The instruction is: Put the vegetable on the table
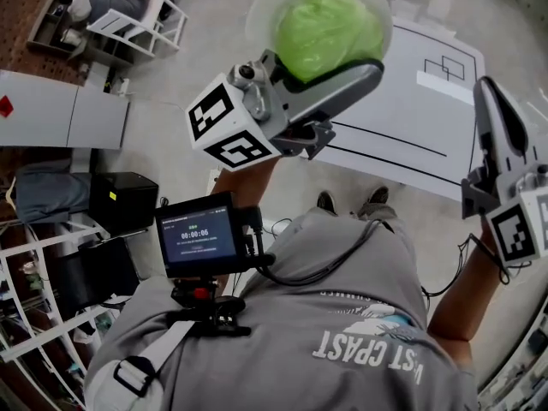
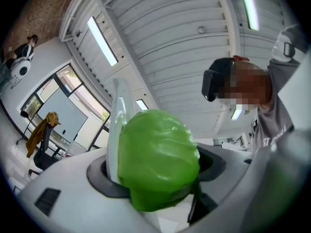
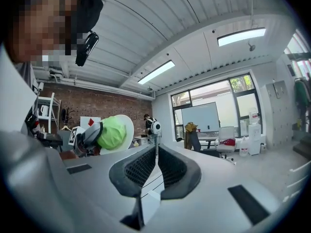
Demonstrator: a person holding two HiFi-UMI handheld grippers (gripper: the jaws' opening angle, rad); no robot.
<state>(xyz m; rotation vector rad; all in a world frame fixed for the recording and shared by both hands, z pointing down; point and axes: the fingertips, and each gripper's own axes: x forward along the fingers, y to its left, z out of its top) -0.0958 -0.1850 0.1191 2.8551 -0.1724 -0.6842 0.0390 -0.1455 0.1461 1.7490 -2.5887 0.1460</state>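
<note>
Left gripper (image 1: 347,58): raised and tilted upward, jaws clenched on a round green vegetable (image 1: 330,24), one jaw on each side of it in the left gripper view. A pale round plate (image 1: 265,7) stands on edge against the far side of the vegetable; in the left gripper view its thin white rim shows between the vegetable and the left jaw. The vegetable is in the air, not resting on anything; in the head view it overlaps the near corner of a white surface marked with black lines (image 1: 428,118). The marker cube (image 1: 224,122) on this gripper carries black-and-white square codes with no readable letters. Below it, a small screen (image 1: 199,234) on the person's chest mount reads "00:00:06"; the smaller lines of text there are too fine to read. The grey shirt (image 1: 368,349) shows upside-down white print, with "COAST" legible and the rest partly cut off. Right gripper (image 1: 488,88): held level, off to the right of the white surface, well apart from the vegetable, jaws closed together with nothing between them. Its marker cube (image 1: 518,229) bears the same kind of square code.
</note>
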